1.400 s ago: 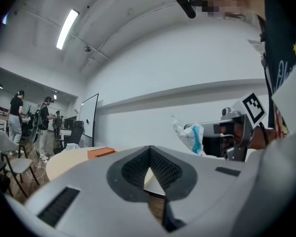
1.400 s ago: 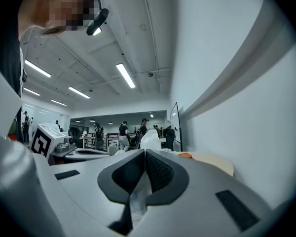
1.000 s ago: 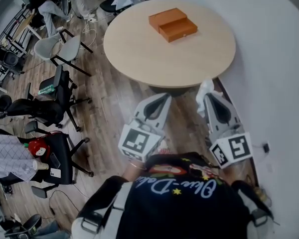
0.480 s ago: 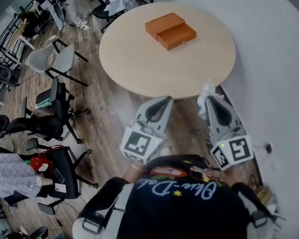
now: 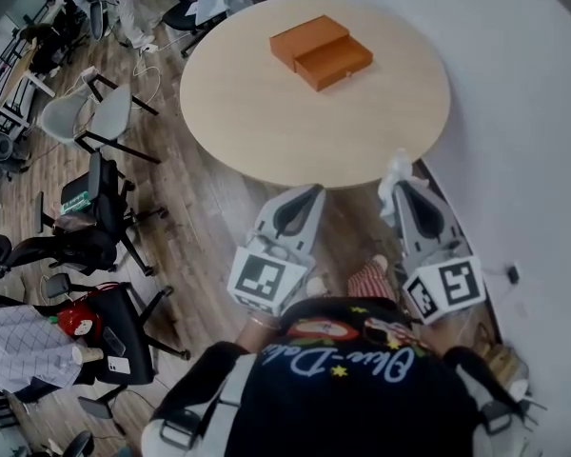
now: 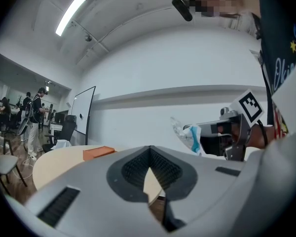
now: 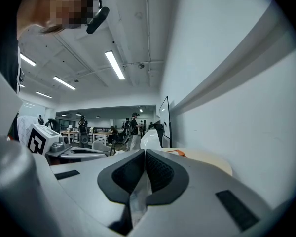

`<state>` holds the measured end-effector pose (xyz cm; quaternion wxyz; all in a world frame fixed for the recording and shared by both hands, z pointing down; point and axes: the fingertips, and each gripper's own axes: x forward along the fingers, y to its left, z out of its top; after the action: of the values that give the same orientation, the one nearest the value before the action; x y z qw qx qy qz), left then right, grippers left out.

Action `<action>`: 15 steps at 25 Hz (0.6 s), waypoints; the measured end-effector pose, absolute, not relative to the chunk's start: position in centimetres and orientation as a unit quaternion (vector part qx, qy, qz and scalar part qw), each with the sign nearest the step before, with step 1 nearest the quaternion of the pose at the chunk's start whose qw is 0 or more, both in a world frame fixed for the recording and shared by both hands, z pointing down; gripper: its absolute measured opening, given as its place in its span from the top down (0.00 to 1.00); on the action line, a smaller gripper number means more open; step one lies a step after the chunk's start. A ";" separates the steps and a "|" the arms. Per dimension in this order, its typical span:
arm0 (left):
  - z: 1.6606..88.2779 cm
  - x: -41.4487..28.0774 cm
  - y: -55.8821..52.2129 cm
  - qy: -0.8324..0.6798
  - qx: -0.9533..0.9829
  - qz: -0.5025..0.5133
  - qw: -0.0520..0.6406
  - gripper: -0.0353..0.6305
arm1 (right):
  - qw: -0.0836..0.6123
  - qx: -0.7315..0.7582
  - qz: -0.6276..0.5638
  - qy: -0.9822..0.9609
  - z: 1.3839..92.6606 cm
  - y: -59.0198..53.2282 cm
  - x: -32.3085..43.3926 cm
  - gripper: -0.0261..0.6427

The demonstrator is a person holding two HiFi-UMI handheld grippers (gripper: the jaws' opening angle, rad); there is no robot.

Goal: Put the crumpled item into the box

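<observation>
Right gripper view, jaws pinching crumpled item [image 7: 149,138]

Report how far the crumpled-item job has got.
Done: the crumpled item is clamped in the right gripper. In hand: it is held short of the table. Remaining: carry it to the orange box and put it in. The left gripper is shut, empty.
</observation>
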<state>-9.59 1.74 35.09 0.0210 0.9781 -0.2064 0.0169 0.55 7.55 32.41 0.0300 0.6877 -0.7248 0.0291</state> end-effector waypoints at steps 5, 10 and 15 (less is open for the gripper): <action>35.3 -9.3 0.5 -0.225 0.974 0.020 0.021 0.96 | 0.027 0.683 0.025 -0.730 32.2 6.1 1.8 0.96; 34.8 -7.8 -0.6 -0.242 0.970 0.022 0.015 0.96 | 0.020 0.674 0.024 -0.738 31.8 4.6 3.7 0.96; 34.2 -5.6 -1.7 -0.258 0.966 0.021 0.010 0.96 | 0.012 0.658 0.025 -0.752 31.7 2.9 6.0 0.96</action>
<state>-5.57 -1.74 34.23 0.0099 0.9658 -0.2581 0.0214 5.97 2.88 31.70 0.0118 0.6581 -0.7525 0.0247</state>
